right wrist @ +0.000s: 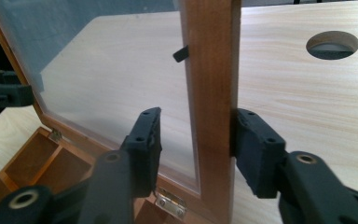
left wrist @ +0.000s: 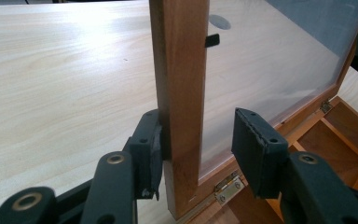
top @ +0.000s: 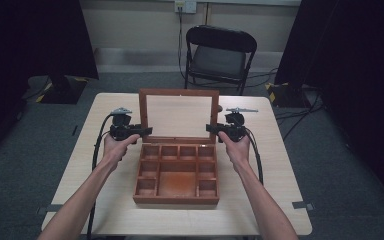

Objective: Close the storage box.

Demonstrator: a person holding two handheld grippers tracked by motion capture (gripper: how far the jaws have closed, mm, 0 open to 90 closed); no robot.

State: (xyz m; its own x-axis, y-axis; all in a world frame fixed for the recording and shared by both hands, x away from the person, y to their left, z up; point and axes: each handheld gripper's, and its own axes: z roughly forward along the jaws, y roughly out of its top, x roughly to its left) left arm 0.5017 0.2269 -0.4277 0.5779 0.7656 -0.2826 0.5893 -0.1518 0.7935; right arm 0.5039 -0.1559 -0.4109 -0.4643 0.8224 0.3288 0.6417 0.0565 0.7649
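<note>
A wooden box [top: 176,199] with several compartments stands open at the table's middle. Its glass-paned lid [top: 178,92] stands upright at the back. My left gripper [top: 147,131] straddles the lid's left side rail [left wrist: 182,93], low down near the hinge [left wrist: 228,186]. Its outer pad touches the wood; the inner pad stands apart in front of the glass. My right gripper [top: 209,128] straddles the right side rail [right wrist: 212,93] the same way, with the outer pad against the wood and a gap at the inner pad. The left gripper [left wrist: 196,114] and the right gripper [right wrist: 196,112] both stand open.
The light wooden table [top: 105,200] has a round hole [right wrist: 332,45] behind the lid on the right. A black folding chair [top: 220,52] stands beyond the far edge. Dark curtains hang at both sides, and cables lie on the floor at the right.
</note>
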